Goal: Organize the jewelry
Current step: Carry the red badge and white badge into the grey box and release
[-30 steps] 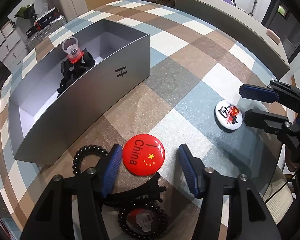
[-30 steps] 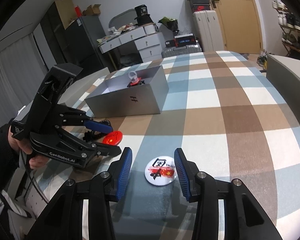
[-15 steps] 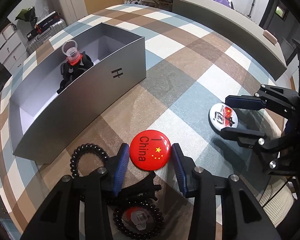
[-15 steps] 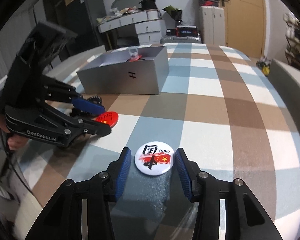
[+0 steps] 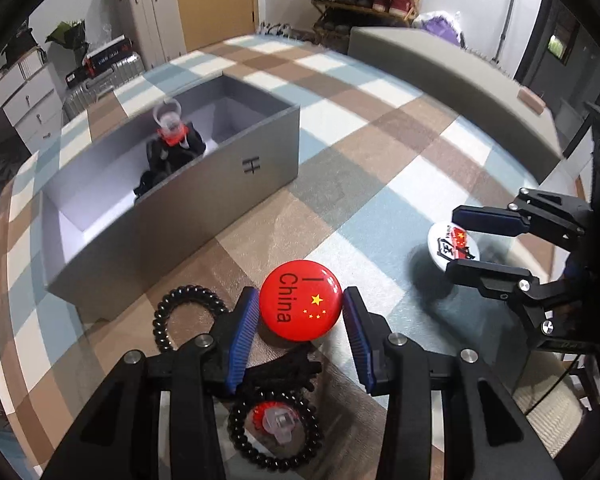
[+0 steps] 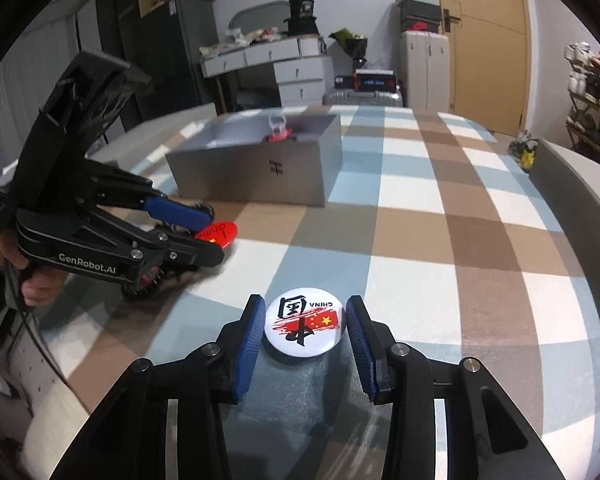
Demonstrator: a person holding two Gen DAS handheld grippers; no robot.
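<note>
left gripper (image 5: 300,316) on red badge (image 5: 301,305) (lifted)

Glossy red badge (image 5: 301,305) and glossy white badge (image 6: 303,327) — smooth, shiny domes; matt grey card-like box (image 5: 204,196); woven checked cloth (image 6: 440,240); ribbed blue pads on matt black plastic fingers (image 5: 242,332).

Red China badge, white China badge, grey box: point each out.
Red China badge (image 5: 301,306), left wrist view, on its printed face.
White China badge (image 6: 304,323), right wrist view, centre of its face.
Grey box (image 5: 220,184), left wrist view, on its front wall beside the printed mark.
</note>
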